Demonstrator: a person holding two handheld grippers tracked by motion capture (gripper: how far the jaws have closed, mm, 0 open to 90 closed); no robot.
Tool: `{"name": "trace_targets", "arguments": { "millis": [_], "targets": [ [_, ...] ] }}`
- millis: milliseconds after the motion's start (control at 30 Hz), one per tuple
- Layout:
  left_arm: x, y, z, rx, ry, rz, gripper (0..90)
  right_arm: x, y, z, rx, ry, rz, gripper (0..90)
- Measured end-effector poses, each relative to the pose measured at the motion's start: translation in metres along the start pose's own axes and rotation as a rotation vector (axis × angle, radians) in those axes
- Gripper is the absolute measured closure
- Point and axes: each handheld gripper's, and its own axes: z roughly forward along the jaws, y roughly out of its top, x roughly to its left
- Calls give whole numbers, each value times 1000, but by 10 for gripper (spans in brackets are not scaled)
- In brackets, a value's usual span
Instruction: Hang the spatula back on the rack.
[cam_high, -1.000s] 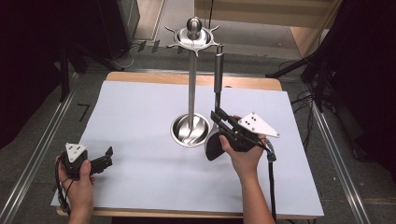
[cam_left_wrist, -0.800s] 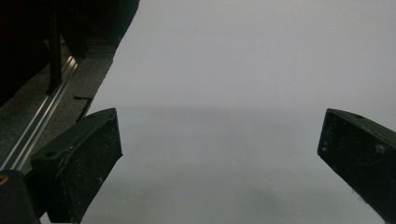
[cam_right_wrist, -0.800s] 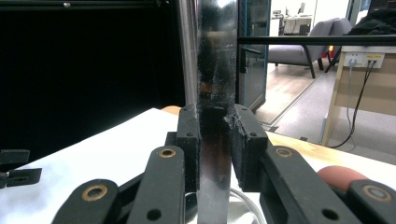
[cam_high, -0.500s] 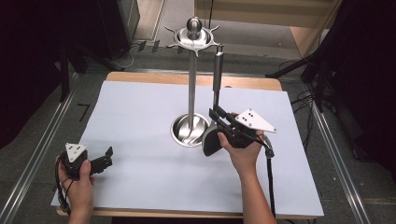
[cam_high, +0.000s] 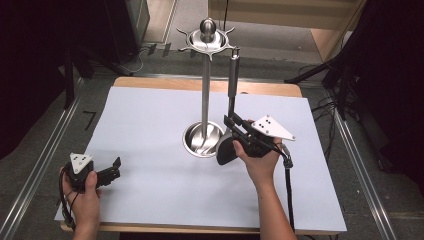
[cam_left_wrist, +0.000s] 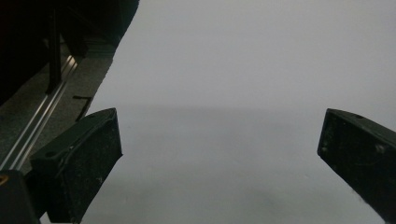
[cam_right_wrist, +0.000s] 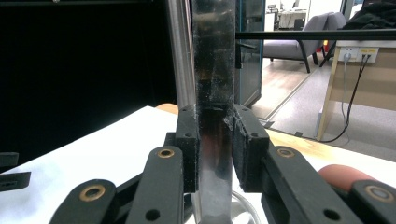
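Utensil (cam_right_wrist: 212, 70) clamped in right claw (cam_right_wrist: 215, 144) (no writing legible).

We see a grey armchair (cam_right_wrist: 299, 35), a wooden desk (cam_right_wrist: 369, 88) and grey floor (cam_high: 40, 130) flanking the table (cam_high: 150, 115).

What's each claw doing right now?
Left claw: open, empty, over the white mat.
Right claw: shut on the hanging utensil.

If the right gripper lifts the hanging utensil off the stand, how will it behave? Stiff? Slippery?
The utensil looks like polished metal, so probably stiff and fairly slippery between the right gripper's jaws. Its broad dark head hangs low, so it may swing or twist. The stand is tall and slim; a sideways pull might tip it.
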Motion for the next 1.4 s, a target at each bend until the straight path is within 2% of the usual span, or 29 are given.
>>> {"name": "trace_targets", "arguments": {
  "millis": [100,267,333,367,800,1000,1133,1200,1267,1400],
  "targets": [
    [0,0,0,1,0,1,3,-1,0,0,2,7,15,749],
    [0,0,0,2,0,1,3,-3,0,0,3,9,11,745],
    [0,0,0,3,0,2,3,-3,1,0,4,2,19,736],
    [0,0,0,3,-1,2,4,-4,1,-1,1,-18,18,708],
    [0,0,0,2,-1,3,3,-8,1,-6,7,-41,18,639],
    [0,0,0,3,-1,3,4,-16,-4,-12,24,-72,30,513],
    [0,0,0,2,-1,2,3,-23,-8,-17,47,-118,42,356],
    [0,0,0,1,1,3,4,-25,-9,-18,49,-124,41,339],
    [0,0,0,1,1,3,4,-29,-13,-22,59,-151,38,274],
    [0,0,0,1,1,5,3,-35,-18,-27,75,-173,51,238]
  ]
}}
